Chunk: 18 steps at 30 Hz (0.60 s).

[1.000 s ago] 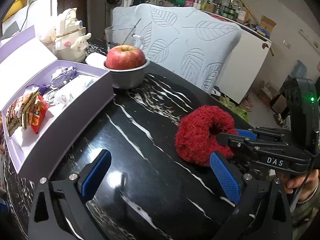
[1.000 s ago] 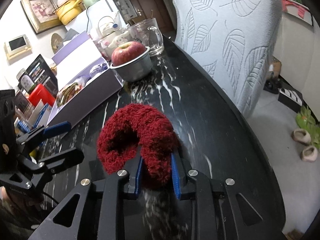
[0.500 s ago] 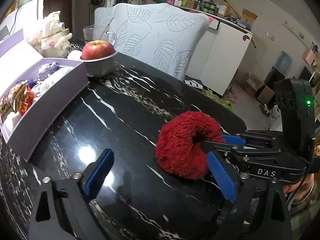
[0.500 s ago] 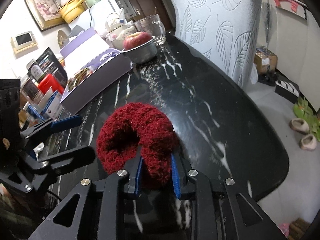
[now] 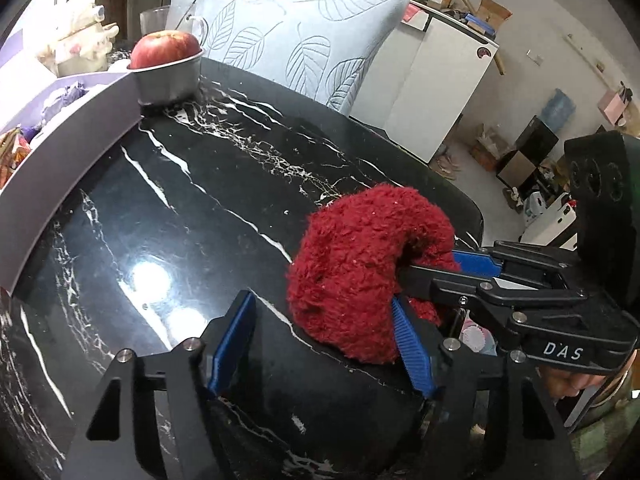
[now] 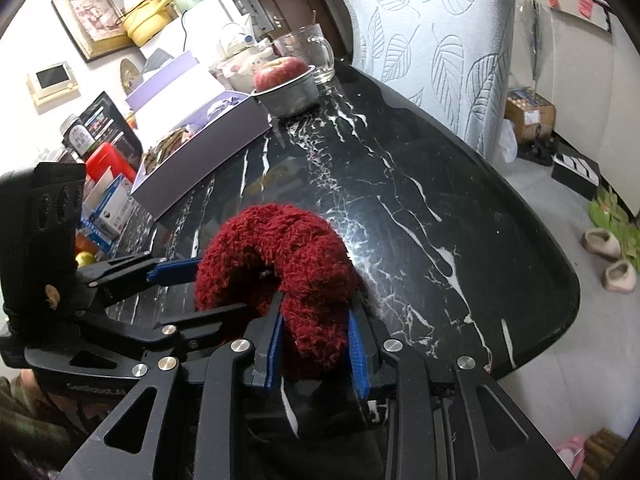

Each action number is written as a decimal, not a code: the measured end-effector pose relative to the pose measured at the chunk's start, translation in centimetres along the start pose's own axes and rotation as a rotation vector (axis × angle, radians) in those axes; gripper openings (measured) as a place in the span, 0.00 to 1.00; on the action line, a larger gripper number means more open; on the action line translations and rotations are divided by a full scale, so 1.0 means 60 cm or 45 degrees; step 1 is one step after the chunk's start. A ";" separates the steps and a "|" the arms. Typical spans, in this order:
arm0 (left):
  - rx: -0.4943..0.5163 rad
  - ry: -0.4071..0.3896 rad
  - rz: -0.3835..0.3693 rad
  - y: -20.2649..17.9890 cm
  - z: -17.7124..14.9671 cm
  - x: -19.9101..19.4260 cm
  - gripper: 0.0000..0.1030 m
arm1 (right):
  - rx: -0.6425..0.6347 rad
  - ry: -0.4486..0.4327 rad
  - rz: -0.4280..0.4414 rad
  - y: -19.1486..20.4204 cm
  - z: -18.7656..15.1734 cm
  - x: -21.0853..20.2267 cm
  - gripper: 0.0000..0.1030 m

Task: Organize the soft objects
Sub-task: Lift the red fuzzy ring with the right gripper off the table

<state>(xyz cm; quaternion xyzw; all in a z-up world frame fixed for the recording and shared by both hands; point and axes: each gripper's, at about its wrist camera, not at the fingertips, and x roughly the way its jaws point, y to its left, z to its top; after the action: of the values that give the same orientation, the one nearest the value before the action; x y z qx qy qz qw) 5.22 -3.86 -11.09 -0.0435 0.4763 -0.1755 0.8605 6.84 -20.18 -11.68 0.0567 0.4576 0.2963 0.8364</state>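
A: So the fuzzy red scrunchie (image 6: 276,276) is sitting at the near edge of the black marble worktop (image 5: 192,208), and the right tongs (image 6: 314,346) are pinching one side of its loop, though those jaws have just been easing apart a bit. The left tongs (image 5: 324,348) are coming in from the other side, about half spread and just been closing; one pad is brushing the fluff, the other is standing clear, so they're not gripping anything yet.

B: I'm guessing that's the risky bit? If the right lets go before the left is biting, the thing's flopping down right by the worktop's edge, maybe off it.

A: Yep. Also it's squishy, so the left might only be catching loose fuzz and slipping.

B: What's around it?

A: The lavender box (image 5: 72,128) with snack packets is sitting farther back, well apart, then an apple (image 6: 282,72) in a metal bowl (image 6: 292,96), a glass mug (image 6: 308,54), and a leaf-print chair cover (image 5: 296,36). Nothing's blocking the path to the box, really.
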 end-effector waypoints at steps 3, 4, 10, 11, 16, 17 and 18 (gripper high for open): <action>0.010 -0.007 -0.006 0.000 0.000 0.001 0.53 | 0.016 0.009 0.005 -0.004 0.001 0.001 0.33; 0.018 -0.007 -0.012 -0.002 0.000 0.001 0.48 | 0.020 0.008 0.011 -0.006 0.001 0.001 0.35; 0.073 -0.006 -0.026 -0.019 0.002 0.006 0.36 | -0.007 -0.013 -0.019 -0.005 0.000 -0.001 0.38; 0.075 -0.003 -0.029 -0.021 0.001 0.006 0.35 | -0.019 -0.012 -0.029 -0.003 -0.001 -0.001 0.36; 0.084 -0.008 -0.012 -0.026 0.001 0.001 0.35 | -0.070 -0.022 -0.043 0.011 -0.003 -0.006 0.22; 0.085 -0.009 -0.007 -0.026 0.001 0.000 0.35 | -0.087 -0.030 -0.051 0.016 -0.004 -0.009 0.22; 0.088 -0.012 -0.001 -0.027 0.001 -0.003 0.35 | -0.092 -0.033 -0.052 0.018 -0.004 -0.010 0.22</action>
<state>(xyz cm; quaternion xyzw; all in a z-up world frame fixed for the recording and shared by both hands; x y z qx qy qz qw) 4.75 -5.32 -10.55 -0.0148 0.4658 -0.1918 0.8637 5.92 -19.68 -10.99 0.0210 0.4367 0.2947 0.8497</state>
